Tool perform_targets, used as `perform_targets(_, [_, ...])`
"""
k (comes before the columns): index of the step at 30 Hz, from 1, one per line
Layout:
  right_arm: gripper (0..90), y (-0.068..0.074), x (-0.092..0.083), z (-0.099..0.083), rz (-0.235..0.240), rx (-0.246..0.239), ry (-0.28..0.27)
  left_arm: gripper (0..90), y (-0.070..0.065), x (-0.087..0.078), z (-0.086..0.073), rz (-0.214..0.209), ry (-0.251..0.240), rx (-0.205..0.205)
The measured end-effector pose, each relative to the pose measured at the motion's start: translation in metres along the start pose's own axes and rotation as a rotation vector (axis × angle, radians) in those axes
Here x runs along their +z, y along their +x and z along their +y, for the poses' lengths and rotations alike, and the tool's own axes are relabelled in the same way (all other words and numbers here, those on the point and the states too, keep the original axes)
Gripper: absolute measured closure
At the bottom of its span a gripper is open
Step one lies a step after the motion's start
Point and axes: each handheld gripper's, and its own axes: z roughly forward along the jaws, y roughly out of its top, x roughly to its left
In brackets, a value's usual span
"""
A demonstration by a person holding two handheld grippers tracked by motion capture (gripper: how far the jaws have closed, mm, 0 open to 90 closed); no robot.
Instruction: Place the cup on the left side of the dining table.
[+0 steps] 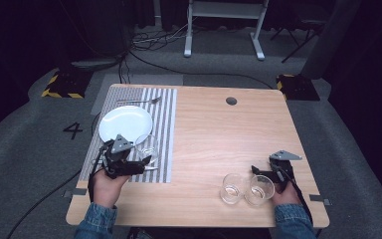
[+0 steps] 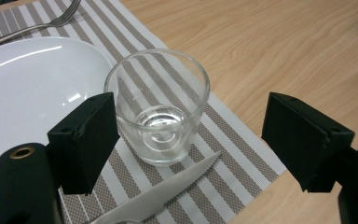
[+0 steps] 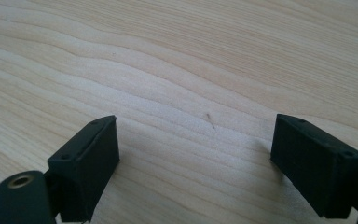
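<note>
Left tool (image 2: 189, 140) spread, nothing pinched; glass (image 2: 158, 105) ahead; knife (image 2: 161, 196) cut off; right tool (image 3: 196, 163) spread.

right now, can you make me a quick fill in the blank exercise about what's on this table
1. The white plate lies on the ____ placemat.
2. At the placemat's far edge, beyond the plate, lies a ____.
3. Near the right gripper, ____ empty glasses stand on bare wood.
4. In the right gripper view, that gripper's jaws stand wide ____.
Missing words: striped; fork; two; open.
</note>
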Motion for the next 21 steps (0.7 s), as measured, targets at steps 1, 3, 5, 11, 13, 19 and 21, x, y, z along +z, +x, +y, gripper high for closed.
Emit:
perform_targets(1, [15.4,0.000,0.000,0.000,0.000,0.000,0.000,18.7,-0.001,-0.003,-0.002,-0.002,-0.004,-0.007])
perform_targets(3, [15.5,0.000,0.000,0.000,-0.002,0.001,-0.001,18.7,-0.002,-0.009,-0.006,-0.003,-0.011,-0.020])
perform_targets(5, [15.5,0.000,0.000,0.000,-0.002,0.001,-0.001,18.6,-0.002,-0.014,-0.010,-0.003,-0.012,-0.024])
perform_targets(11, [15.5,0.000,0.000,0.000,-0.002,0.001,-0.001,17.4,-0.002,-0.029,-0.020,-0.041,-0.054,-0.079])
perform_targets(13, [15.5,0.000,0.000,0.000,-0.002,0.001,-0.001,17.4,-0.003,-0.032,-0.023,-0.030,-0.050,-0.071])
perform_targets(19, [15.5,0.000,0.000,0.000,-0.002,0.001,-0.001,17.4,-0.005,-0.036,-0.029,0.008,-0.029,-0.068])
perform_targets(21, [15.5,0.000,0.000,0.000,-0.002,0.001,0.000,17.3,-0.004,-0.038,-0.032,0.011,-0.024,-0.070])
